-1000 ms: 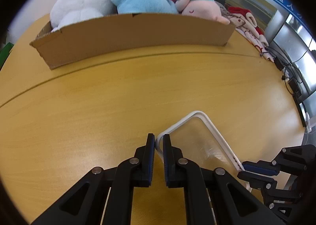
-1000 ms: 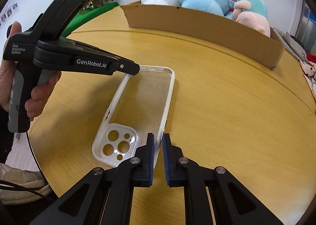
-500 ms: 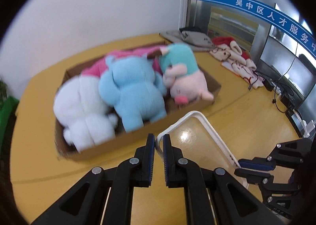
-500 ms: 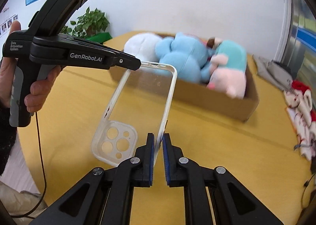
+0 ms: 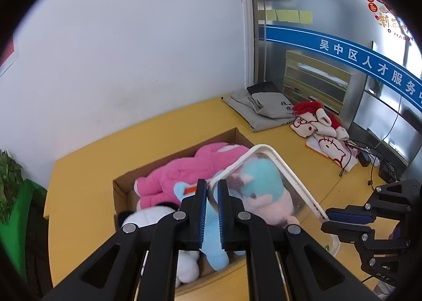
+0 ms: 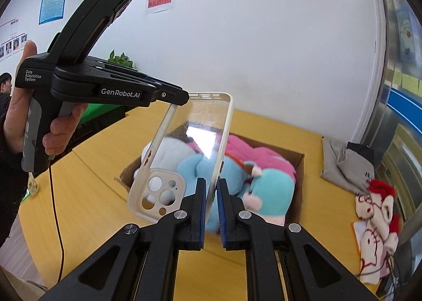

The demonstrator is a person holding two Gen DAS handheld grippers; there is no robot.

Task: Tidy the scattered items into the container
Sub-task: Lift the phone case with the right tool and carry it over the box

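Note:
A clear phone case (image 6: pixel 190 153) with a white rim and camera cut-outs is held in the air by both grippers. My right gripper (image 6: pixel 211 190) is shut on its long edge near the camera end. My left gripper (image 5: pixel 211 192) is shut on the rim at the opposite top corner, and it shows in the right wrist view (image 6: pixel 182 98). The case (image 5: pixel 277 177) hangs above a brown cardboard box (image 5: pixel 121 190) on the yellow table. The box (image 6: pixel 298 158) holds pink, blue, teal and white plush toys (image 6: pixel 263 161).
Folded grey clothes (image 5: pixel 261 113) and red-and-white fabric items (image 5: pixel 319 129) lie on the table right of the box. Cables and adapters (image 5: pixel 369 158) lie at the right edge. A green plant (image 5: pixel 10 182) stands left of the table.
Both grippers have lifted the phone case off the table and carried it up over the box. The box now appears from above, with the toys inside visible.

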